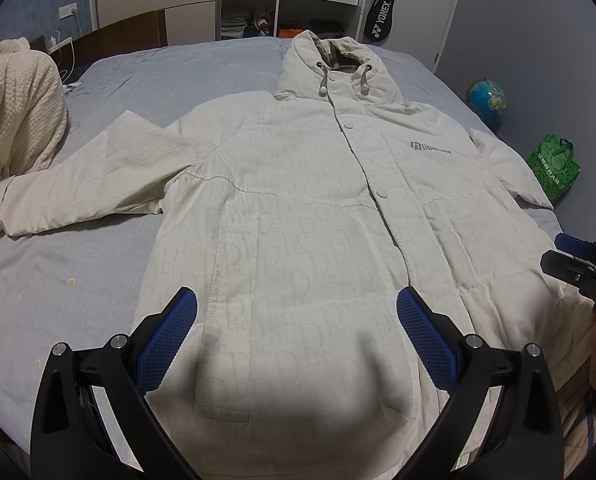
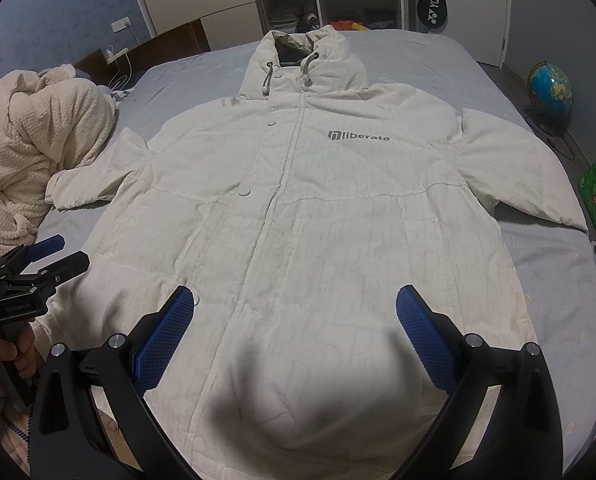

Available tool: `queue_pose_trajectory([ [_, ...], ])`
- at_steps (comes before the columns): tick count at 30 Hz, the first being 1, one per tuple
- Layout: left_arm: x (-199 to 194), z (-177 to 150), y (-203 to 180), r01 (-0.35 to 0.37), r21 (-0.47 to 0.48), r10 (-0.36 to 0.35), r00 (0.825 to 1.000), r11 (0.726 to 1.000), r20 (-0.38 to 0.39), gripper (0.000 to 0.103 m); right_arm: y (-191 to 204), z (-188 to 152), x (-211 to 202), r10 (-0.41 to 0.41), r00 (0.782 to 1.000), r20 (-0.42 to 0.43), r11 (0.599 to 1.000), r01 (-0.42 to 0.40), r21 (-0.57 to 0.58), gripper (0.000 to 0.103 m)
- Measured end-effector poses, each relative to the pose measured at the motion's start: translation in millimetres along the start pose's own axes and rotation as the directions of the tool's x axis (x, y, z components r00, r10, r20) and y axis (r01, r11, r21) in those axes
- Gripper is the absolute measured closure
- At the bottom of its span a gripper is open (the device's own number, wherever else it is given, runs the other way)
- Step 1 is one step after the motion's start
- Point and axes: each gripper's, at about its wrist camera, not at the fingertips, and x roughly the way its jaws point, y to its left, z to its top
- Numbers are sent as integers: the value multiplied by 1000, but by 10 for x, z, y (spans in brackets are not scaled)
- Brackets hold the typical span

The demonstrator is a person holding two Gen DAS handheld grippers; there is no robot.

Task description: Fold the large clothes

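A cream hooded coat (image 1: 298,208) lies flat and face up on the bed, hood at the far end, both sleeves spread out. It also fills the right wrist view (image 2: 298,220), with a grey "liberate" logo on the chest. My left gripper (image 1: 297,320) is open and empty, held over the coat's lower left part. My right gripper (image 2: 295,318) is open and empty over the coat's lower middle. The right gripper also shows at the right edge of the left wrist view (image 1: 578,256), and the left gripper at the left edge of the right wrist view (image 2: 49,256).
The bed has a grey-blue sheet (image 1: 57,280). A cream knitted blanket (image 1: 13,112) is heaped at the left. A globe (image 1: 486,98) and a green bag (image 1: 554,166) stand on the floor to the right. Shelves and a racket bag (image 1: 384,12) are behind the bed.
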Motion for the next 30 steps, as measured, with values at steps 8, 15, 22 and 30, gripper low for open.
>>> queue_pose_trajectory([
  [8,-2,-2,-1,0,0,0,1000,1000,0,7,4,1,-1,2,1000,1,1000,-2,-3,6],
  [15,0,1,-3,-1,-1,1,1000,1000,0,7,7,1,0,2,1000,0,1000,-2,-4,6],
  [22,-6,4,-4,8,-8,-8,1000,1000,1,7,5,5,-4,6,1000,2,1000,-6,-2,6],
  [30,-69,130,54,62,-35,-64,997,997,-36,7,-118,88,-91,-2,1000,1,1000,2,16,6],
])
